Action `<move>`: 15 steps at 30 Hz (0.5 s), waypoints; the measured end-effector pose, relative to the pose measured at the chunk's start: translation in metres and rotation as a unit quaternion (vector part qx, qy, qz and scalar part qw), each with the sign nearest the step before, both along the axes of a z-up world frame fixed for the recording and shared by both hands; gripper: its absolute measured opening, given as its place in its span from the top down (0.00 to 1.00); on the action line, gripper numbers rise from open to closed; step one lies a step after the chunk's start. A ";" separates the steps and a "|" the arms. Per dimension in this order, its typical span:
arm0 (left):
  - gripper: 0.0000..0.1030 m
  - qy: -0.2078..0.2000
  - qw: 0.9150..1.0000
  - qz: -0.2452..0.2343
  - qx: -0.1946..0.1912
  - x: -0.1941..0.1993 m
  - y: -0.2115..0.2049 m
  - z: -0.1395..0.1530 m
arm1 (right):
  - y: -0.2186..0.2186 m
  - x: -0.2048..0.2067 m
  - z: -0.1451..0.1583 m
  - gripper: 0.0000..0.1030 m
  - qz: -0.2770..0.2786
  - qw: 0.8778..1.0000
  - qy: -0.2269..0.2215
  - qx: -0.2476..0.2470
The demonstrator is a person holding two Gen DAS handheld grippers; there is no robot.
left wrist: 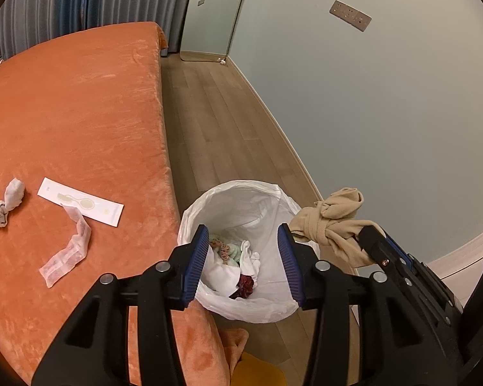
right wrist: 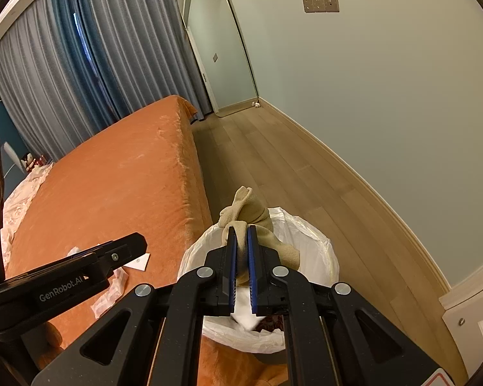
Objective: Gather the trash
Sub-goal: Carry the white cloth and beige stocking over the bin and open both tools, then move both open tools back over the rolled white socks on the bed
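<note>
My right hand-held gripper [right wrist: 242, 234] is clamped on a tan cloth [right wrist: 257, 222] over the bin [right wrist: 318, 251] to drop it. My left one [left wrist: 243, 241], at nine o'clock, gapes, empty.

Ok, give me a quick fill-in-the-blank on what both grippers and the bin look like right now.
1. The right gripper is shut on a ____ knotted cloth.
2. The left gripper is ____, holding nothing.
3. The bin is lined with a ____ bag.
4. The long wrapper lies on the ____ bed.

Missing: beige; open; white; orange
</note>
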State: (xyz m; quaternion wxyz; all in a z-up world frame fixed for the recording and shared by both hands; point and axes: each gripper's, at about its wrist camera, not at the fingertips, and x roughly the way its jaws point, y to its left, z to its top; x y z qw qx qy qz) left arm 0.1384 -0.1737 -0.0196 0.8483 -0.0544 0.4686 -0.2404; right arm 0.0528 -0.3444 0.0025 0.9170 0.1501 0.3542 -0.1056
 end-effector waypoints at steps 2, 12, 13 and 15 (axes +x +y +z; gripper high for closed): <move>0.59 -0.001 1.000 0.004 0.003 0.001 0.003 0.000 | 0.002 0.001 0.000 0.94 0.001 1.000 0.000 -0.001; 0.54 -0.005 1.000 0.024 0.011 0.004 0.020 0.002 | 0.008 0.009 0.001 0.74 0.008 1.000 -0.001 -0.014; 0.54 -0.004 1.000 0.026 0.012 0.004 0.022 0.002 | 0.009 0.008 0.002 0.72 0.009 1.000 -0.003 -0.015; 0.54 -0.004 0.999 0.030 0.011 0.005 0.026 0.002 | 0.013 0.009 0.002 0.68 0.012 1.000 -0.003 -0.017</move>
